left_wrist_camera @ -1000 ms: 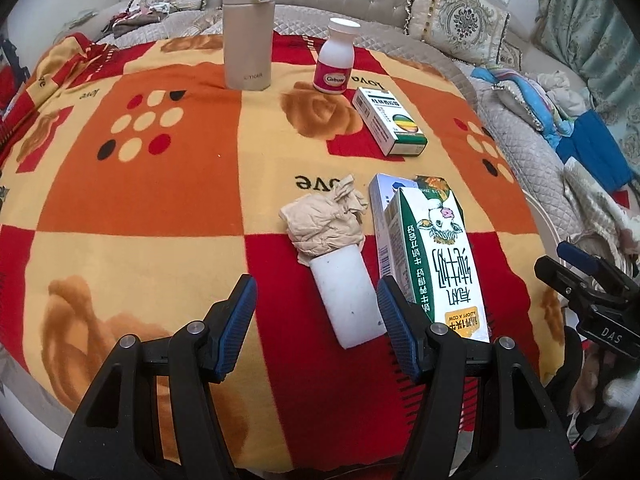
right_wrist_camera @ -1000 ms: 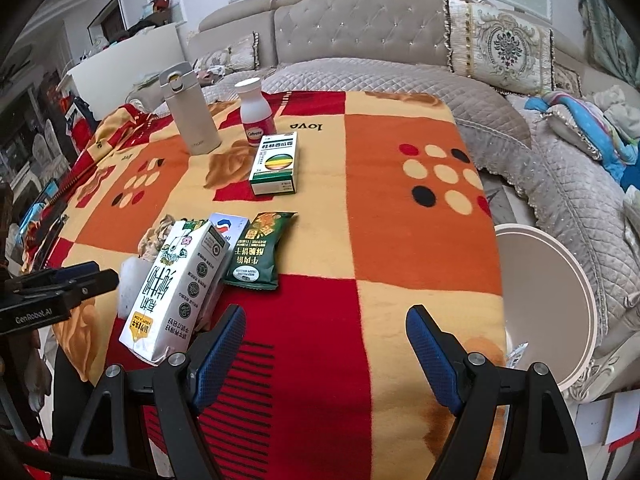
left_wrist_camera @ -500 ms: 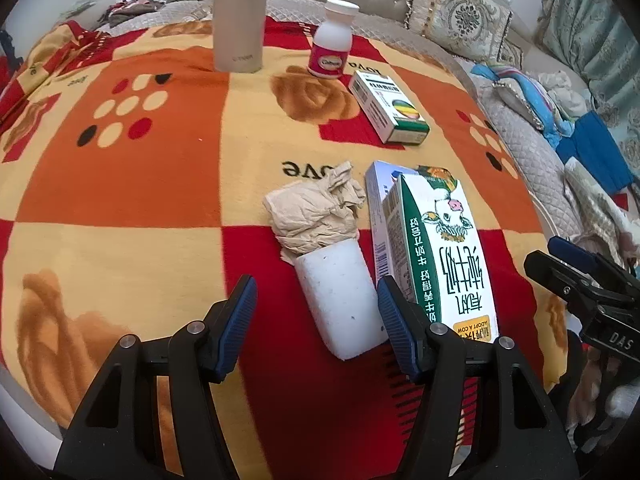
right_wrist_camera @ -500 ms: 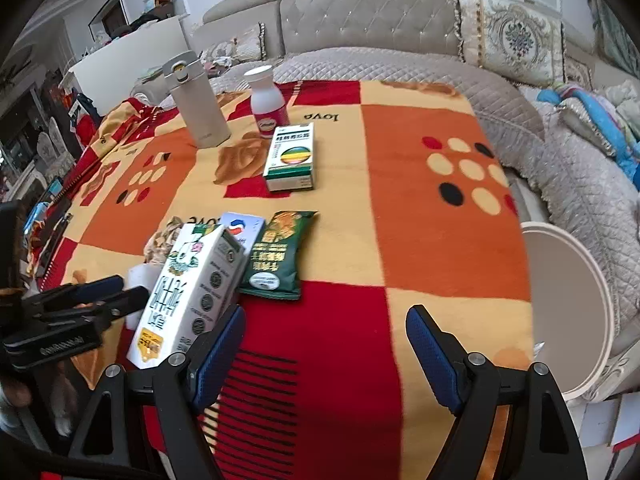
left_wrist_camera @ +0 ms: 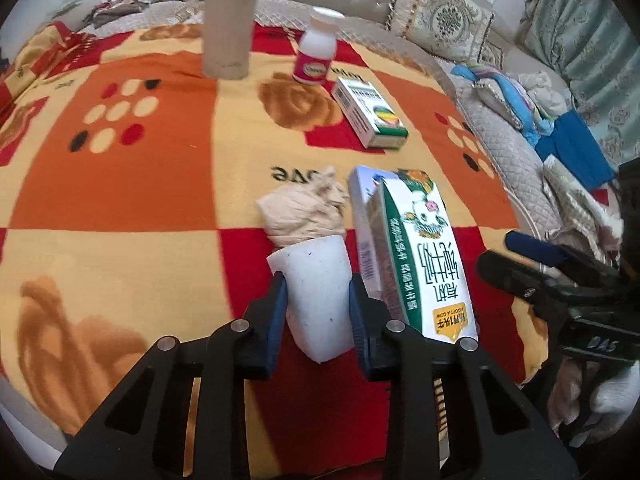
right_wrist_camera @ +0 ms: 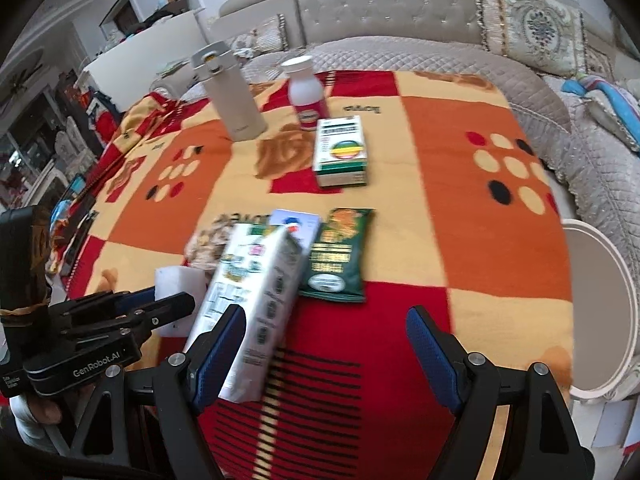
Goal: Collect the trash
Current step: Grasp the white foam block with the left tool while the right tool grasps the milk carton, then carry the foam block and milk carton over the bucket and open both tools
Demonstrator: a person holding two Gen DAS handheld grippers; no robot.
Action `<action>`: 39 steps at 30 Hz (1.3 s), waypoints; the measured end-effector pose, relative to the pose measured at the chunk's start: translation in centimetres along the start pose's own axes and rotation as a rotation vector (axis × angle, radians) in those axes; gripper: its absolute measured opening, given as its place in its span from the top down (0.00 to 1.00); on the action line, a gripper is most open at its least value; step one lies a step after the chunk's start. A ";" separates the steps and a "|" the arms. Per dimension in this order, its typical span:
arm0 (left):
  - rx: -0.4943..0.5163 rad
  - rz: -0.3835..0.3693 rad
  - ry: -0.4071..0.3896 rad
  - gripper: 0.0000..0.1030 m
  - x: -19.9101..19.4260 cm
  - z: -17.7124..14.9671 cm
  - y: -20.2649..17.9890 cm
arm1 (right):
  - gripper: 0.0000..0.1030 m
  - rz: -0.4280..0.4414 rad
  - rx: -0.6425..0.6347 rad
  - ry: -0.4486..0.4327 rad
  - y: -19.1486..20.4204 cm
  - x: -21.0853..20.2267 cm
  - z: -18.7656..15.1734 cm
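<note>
On the blanket-covered desk, the left gripper has just closed its jaws on the white cup lying beside crumpled paper, then the milk carton, apparently untouched, with the right gripper open

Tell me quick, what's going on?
Left gripper just closed on white foam block. Right gripper open, empty. Milk carton and crumpled tissue crowd the block.

Patterned blanket, milk carton, perhaps tissue
</note>
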State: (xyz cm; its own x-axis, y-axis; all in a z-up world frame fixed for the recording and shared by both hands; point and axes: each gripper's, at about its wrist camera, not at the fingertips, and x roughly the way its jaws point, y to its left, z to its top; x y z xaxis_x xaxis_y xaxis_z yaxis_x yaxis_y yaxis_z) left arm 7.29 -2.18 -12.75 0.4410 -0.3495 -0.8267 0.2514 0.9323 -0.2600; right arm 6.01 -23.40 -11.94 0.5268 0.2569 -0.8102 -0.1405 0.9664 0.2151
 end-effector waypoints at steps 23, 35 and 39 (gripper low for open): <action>-0.010 0.044 -0.035 0.74 -0.8 -0.1 1.0 | 0.41 0.094 0.040 0.108 2.5 4.8 0.3; 0.003 0.040 -0.041 0.74 -1.0 0.0 0.0 | 0.41 0.083 -0.004 0.079 1.8 2.5 -0.7; 0.000 0.034 -0.035 0.74 -0.9 -0.1 -0.1 | 0.41 0.081 -0.013 0.136 1.2 2.6 -1.7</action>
State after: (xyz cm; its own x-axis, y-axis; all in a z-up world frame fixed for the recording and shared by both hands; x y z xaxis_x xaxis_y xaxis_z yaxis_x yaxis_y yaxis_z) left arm 6.77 -1.98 -12.06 0.4788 -0.3203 -0.8174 0.2357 0.9438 -0.2318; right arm 5.78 -21.61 -14.68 0.3947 0.3307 -0.8572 -0.1896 0.9422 0.2762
